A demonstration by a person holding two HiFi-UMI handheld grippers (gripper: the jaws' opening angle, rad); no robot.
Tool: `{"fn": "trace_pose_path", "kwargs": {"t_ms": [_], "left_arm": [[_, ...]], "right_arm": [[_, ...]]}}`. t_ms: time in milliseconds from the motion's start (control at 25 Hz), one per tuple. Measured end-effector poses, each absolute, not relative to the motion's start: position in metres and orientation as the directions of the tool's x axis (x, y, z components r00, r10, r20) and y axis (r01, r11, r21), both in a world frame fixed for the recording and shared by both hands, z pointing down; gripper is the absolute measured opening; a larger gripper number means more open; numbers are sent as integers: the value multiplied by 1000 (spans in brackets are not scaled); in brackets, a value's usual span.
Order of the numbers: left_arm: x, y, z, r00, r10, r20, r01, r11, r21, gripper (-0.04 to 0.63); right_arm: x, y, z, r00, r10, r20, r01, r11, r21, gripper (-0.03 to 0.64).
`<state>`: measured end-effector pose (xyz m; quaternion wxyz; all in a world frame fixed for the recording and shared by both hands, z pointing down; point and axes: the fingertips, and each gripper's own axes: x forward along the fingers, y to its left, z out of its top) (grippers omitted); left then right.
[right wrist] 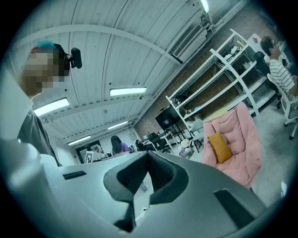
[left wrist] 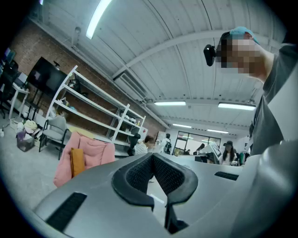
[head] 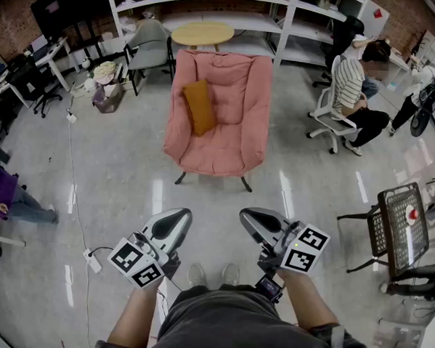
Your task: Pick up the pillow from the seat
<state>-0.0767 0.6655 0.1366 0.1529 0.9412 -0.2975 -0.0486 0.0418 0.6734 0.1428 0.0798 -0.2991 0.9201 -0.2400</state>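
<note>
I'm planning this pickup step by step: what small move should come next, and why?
Probably a step forward toward the pink chair. The orange pillow rests on its seat, well across the floor from the left gripper and right gripper, both shut and empty near the person's waist.

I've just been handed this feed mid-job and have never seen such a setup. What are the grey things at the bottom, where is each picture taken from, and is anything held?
There is no robot arm. A person holds a two-jaw tool in each hand: the left gripper and the right gripper. The head view looks down from the person's head. The other two views come from cameras riding on each gripper, looking along its jaws. Both are shut with nothing between them. Ahead stands a pink armchair with an orange pillow on its seat, well away from both grippers.
</note>
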Motion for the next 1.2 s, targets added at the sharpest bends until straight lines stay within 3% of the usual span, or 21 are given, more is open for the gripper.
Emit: {"fn": "trace_pose_path", "kwargs": {"t_ms": [1200], "left_arm": [[-18, 632, 172, 777, -625, 70, -611, -724, 321, 12]], "right_arm": [[119, 639, 177, -828, -560, 20, -482, 693, -536, 15]]}}
